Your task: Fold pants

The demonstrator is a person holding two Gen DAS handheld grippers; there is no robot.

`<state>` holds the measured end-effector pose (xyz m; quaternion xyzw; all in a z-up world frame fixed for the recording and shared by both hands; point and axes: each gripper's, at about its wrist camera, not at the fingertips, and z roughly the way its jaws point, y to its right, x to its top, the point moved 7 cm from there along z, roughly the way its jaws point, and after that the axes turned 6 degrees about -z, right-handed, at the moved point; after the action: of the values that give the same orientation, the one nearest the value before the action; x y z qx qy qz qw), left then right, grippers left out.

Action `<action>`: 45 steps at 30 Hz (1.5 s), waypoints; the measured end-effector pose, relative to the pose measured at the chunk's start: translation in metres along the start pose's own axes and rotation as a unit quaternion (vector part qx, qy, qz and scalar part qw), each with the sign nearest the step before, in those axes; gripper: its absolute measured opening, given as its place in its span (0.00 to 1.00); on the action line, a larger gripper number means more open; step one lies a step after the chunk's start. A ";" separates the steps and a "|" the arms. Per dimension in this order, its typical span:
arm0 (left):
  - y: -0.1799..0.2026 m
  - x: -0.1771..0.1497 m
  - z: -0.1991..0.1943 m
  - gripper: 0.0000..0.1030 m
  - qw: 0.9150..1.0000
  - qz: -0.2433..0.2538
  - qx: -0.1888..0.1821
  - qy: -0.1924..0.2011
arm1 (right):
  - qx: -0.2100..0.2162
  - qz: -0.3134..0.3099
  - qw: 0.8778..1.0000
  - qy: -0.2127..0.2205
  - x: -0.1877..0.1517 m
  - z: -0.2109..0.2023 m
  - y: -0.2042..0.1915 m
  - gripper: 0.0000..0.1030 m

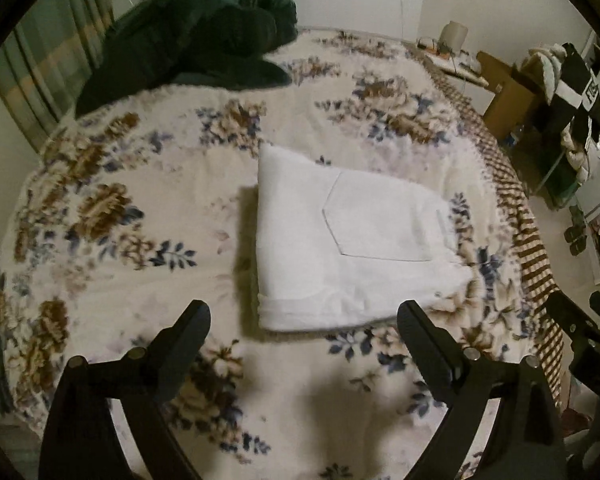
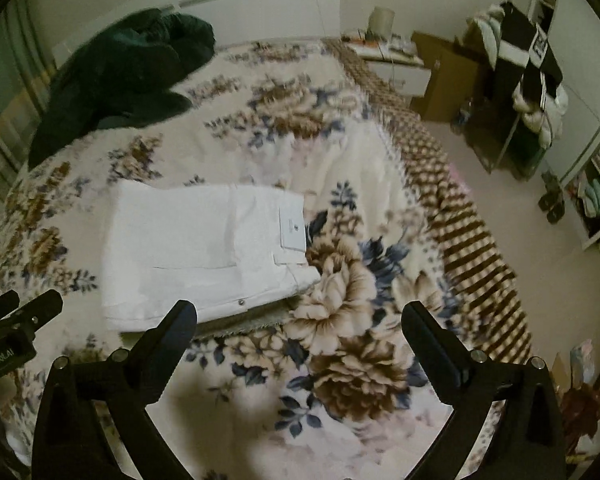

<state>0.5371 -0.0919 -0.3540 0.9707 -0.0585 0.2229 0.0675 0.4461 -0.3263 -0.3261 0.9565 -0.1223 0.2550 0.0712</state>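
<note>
White pants [image 1: 340, 240] lie folded into a compact rectangle on the floral bedspread [image 1: 120, 208], back pocket up. They also show in the right wrist view [image 2: 204, 256], with a label at the waistband. My left gripper [image 1: 304, 320] is open and empty, held just above the near edge of the pants. My right gripper [image 2: 300, 320] is open and empty, above the bedspread [image 2: 340, 320] to the right of the pants. The right gripper's tips show at the right edge of the left wrist view [image 1: 580, 320]. The left gripper shows at the left edge of the right wrist view [image 2: 16, 320].
A dark green garment pile [image 1: 196, 36] lies at the head of the bed. The bed's right edge has a brown checked cover [image 2: 452, 208]. Beyond it are floor, a cardboard box [image 2: 440, 76], a clothes-laden rack [image 2: 528, 76] and shelves [image 2: 596, 192].
</note>
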 end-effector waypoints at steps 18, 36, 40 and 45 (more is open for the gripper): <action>0.032 -0.077 -0.297 0.93 0.988 -0.037 0.044 0.146 | 0.038 -0.036 0.986 0.158 -0.047 -0.350 0.044 1.00; 0.023 -0.130 -0.364 1.00 0.983 -0.046 0.054 0.170 | 0.038 -0.044 0.982 0.182 -0.116 -0.480 0.049 1.00; 0.023 -0.138 -0.365 1.00 0.983 -0.045 0.057 0.167 | 0.045 -0.048 0.982 0.175 -0.117 -0.478 0.045 1.00; 0.023 -0.144 -0.369 1.00 0.983 -0.043 0.061 0.170 | 0.054 -0.055 0.982 0.172 -0.116 -0.472 0.042 1.00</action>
<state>0.2487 -0.0451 -0.0861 0.9224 0.0096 0.3851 0.0262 0.1155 -0.2495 0.0246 0.9063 -0.0416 0.4173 0.0529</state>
